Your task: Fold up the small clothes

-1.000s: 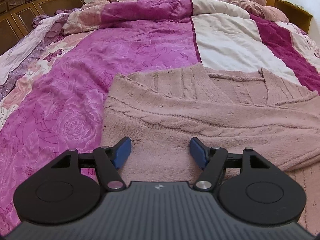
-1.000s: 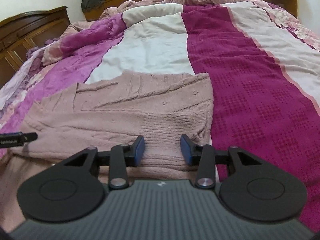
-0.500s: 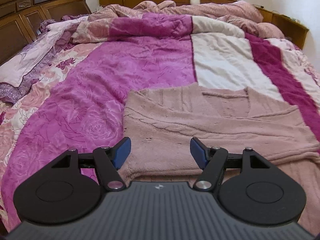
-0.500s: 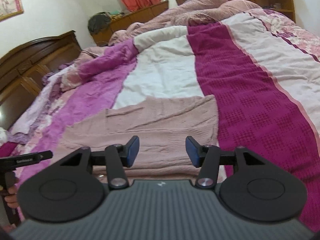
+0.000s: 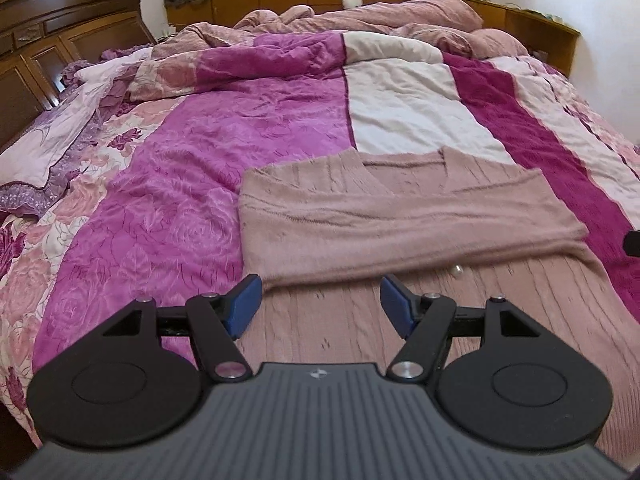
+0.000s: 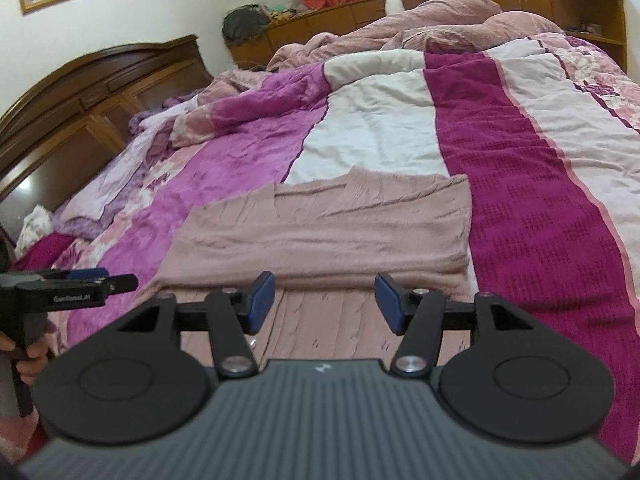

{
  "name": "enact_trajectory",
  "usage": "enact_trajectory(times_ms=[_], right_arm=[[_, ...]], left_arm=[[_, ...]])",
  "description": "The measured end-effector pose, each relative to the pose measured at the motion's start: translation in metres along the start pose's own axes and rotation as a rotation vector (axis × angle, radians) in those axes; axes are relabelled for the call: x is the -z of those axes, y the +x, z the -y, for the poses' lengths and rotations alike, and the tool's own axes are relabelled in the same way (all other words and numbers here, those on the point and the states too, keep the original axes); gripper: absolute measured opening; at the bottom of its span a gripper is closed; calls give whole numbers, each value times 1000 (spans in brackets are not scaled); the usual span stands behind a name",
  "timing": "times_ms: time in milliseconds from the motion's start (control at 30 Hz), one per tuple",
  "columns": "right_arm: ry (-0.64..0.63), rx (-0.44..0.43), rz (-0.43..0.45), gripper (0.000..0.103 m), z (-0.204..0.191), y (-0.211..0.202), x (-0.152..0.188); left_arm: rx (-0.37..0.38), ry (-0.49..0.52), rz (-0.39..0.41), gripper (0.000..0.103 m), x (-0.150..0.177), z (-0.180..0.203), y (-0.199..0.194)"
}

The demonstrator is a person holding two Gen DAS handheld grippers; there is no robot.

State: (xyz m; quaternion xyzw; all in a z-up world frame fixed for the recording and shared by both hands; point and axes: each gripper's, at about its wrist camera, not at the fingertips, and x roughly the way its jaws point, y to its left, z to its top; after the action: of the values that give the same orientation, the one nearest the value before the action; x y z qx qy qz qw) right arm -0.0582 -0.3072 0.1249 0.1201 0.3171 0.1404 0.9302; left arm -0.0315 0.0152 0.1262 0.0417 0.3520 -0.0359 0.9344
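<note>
Left gripper (image 5: 320, 304): blue pads spread wide, nothing between them, hovering above the near half of the garment. Right gripper (image 6: 324, 302): jaws opening, likewise bare of cloth, hovering over the same near half at its right side. Item: pink knitted sweater (image 5: 400, 216), lying flat on the quilted bedspread (image 5: 200, 168), at 12 o'clock from both tools and centred across the magenta and cream stripes. Condition: sleeves (image 5: 420, 228) already laid crosswise over the chest in a band running 9 to 3 o'clock; V-neck (image 5: 404, 164) at the far end, hem nearest the tools. Orientation: long axis runs 6 to 12 o'clock, collar pointing to 12 toward the heaped blankets (image 5: 360, 20) beyond. Stage, by judgement: sleeve fold done and released, body fold not yet made. Next move, by judgement: each tool to pinch a hem corner, left one at 7 o'clock, right one at 5 o'clock, then carry both evenly toward 12 so the hem lands on the shoulders without dragging the sleeve band askew. Wooden headboard (image 6: 80, 92) stands at 10 o'clock.
</note>
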Motion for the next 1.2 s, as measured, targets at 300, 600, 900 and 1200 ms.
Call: enact_trajectory(times_ms=[300, 600, 900, 1200], right_arm=[[-36, -1, -55, 68, -14, -12, 32], [-98, 20, -127, 69, -24, -20, 62], [-270, 38, -222, 69, -37, -25, 93], [-474, 33, -285, 69, -58, -34, 113]], left_arm=[[31, 50, 0, 72, 33, 13, -33], [43, 90, -29, 72, 70, 20, -49], [50, 140, -88, 72, 105, 8, -59], [101, 310, -147, 73, 137, 17, -71]])
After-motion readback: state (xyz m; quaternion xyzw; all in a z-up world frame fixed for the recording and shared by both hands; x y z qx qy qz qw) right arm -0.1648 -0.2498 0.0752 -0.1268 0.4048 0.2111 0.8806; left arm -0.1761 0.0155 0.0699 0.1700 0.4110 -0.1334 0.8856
